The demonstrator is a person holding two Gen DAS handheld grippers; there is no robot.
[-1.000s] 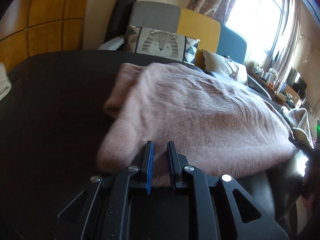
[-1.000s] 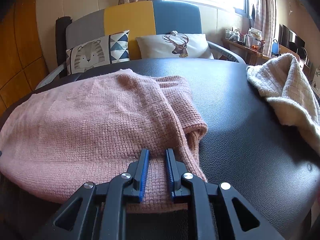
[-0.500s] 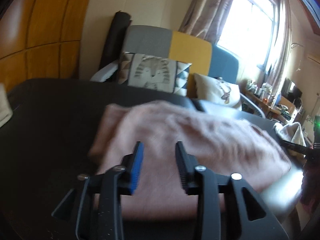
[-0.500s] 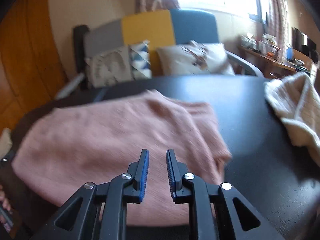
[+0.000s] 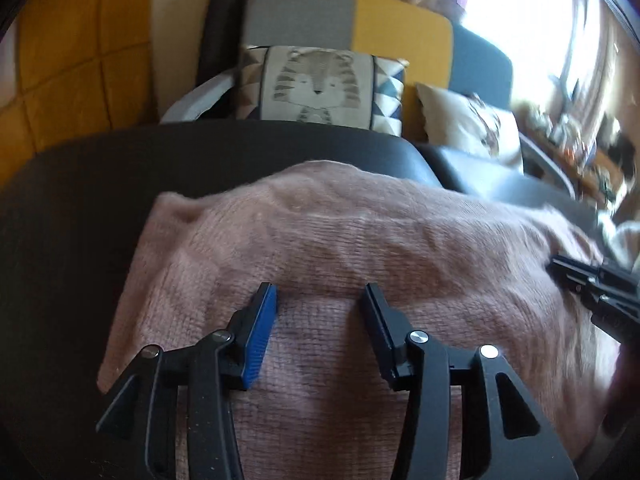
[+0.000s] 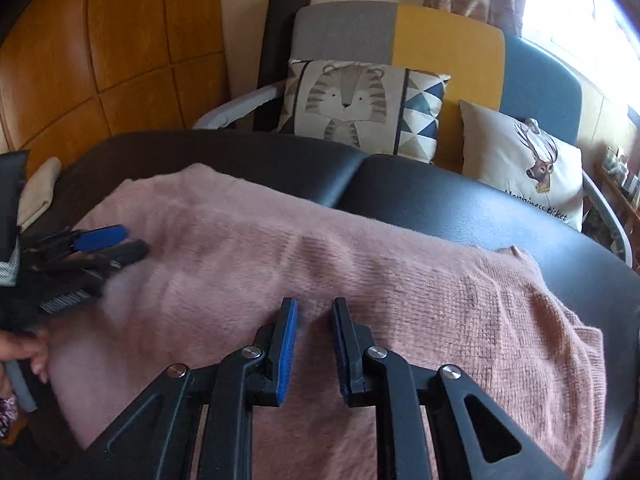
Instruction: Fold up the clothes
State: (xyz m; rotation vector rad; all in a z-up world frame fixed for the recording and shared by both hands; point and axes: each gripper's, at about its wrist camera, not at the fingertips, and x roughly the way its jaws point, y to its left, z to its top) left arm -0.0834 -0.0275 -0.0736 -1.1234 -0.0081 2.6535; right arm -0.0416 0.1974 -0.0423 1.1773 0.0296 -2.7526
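On the black table (image 6: 460, 204) the pink sweater (image 6: 320, 280) lies with its long side across, under both tongs: the left gripper (image 5: 318, 300), jaws opening and empty, hangs over its left part, and the right gripper (image 6: 314, 312), jaws a little apart and empty, over its middle.

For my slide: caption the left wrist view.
Left gripper opening above folded pink knit sweater on black table.

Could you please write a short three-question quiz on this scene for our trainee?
1. True or false: the pink sweater lies on a black padded table.
2. Which cushion print sits behind the table's seam: A tiger, B deer, C owl?
3. Fill in: the left tool has its jaws ____ over the sweater, gripping nothing.

Key: 1 true. 2 A; the deer cushion lies further right. 3 opening; the right tool shows a narrow gap, no cloth clamped.
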